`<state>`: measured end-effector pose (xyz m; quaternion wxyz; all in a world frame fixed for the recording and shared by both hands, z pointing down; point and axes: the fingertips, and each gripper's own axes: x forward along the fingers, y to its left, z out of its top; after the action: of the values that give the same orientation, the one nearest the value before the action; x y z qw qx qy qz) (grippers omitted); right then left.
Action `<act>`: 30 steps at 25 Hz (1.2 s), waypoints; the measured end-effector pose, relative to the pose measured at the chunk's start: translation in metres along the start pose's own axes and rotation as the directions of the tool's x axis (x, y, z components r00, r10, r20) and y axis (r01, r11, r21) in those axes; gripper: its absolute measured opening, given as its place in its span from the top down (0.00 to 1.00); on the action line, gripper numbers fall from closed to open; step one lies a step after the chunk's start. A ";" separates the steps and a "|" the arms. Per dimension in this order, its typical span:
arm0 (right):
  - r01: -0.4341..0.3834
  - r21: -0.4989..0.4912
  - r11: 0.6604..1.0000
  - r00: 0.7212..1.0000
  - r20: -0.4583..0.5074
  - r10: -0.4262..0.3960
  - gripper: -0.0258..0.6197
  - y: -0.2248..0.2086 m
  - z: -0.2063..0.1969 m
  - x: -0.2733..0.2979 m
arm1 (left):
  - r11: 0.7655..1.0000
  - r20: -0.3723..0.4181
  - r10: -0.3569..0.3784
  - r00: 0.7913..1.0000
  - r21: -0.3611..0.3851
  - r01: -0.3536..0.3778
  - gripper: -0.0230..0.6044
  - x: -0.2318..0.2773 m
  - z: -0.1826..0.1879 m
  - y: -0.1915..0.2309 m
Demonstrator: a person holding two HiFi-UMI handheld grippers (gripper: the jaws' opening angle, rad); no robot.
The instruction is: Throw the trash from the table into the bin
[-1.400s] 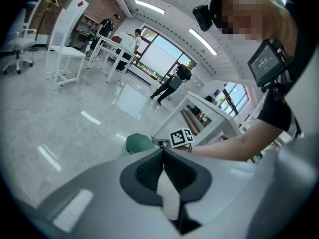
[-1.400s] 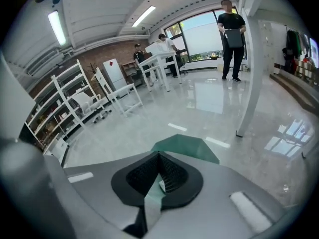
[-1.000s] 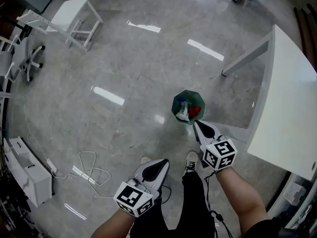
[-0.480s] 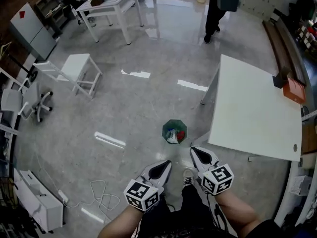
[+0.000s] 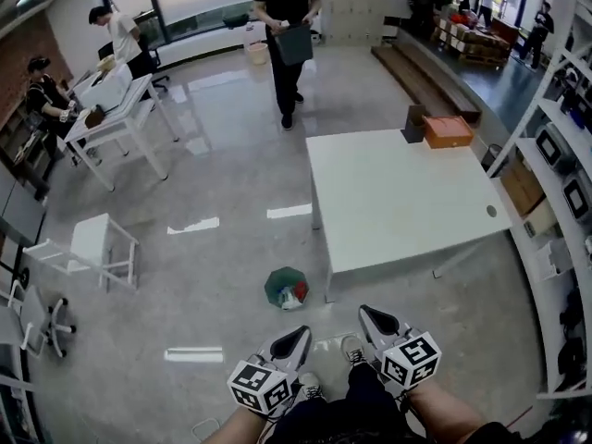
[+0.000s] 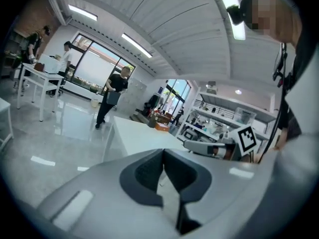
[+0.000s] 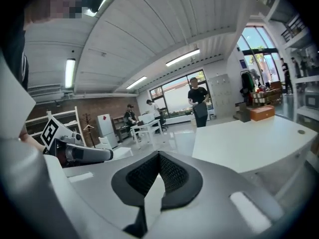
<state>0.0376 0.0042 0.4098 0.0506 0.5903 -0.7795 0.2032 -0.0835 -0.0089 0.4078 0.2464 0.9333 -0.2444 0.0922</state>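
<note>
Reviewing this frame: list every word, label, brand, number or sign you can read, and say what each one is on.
No text is readable in any view.
Left gripper and right gripper: the cubes carry black-and-white square patterns only, no letters or digits.
Orange box on the white table: any print is too small to read.
Bin: nothing legible on it or in it.

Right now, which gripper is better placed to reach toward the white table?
Probably right. The right gripper sits on the side nearer the table; the left gripper lies closer to the bin. Both are shut and empty.
</note>
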 end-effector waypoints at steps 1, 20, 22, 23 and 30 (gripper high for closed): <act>0.041 0.019 0.999 0.999 0.013 -0.041 0.96 -0.001 -0.003 -0.013 | 0.999 -0.017 -0.031 0.999 0.012 0.031 0.95 -0.001 -0.003 -0.006; 0.380 0.195 0.904 0.912 0.081 -0.401 0.96 -0.024 -0.045 -0.218 | 0.908 -0.201 -0.387 0.900 0.084 0.410 0.95 0.046 -0.046 -0.173; 0.377 0.204 0.903 0.913 0.084 -0.400 0.96 -0.026 -0.047 -0.232 | 0.903 -0.200 -0.398 0.895 0.088 0.421 0.95 0.049 -0.049 -0.191; 0.373 0.208 0.904 0.914 0.083 -0.396 0.96 -0.027 -0.050 -0.237 | 0.901 -0.200 -0.402 0.893 0.088 0.425 0.95 0.050 -0.051 -0.199; 0.330 0.215 0.919 0.932 0.078 -0.353 0.96 -0.037 -0.061 -0.254 | 0.903 -0.210 -0.390 0.897 0.102 0.417 0.95 0.057 -0.066 -0.228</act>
<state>0.1385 0.2472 0.3940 -0.0189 0.7302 -0.6418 0.2334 0.0765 0.1742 0.3867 0.2136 0.9664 -0.0139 0.1423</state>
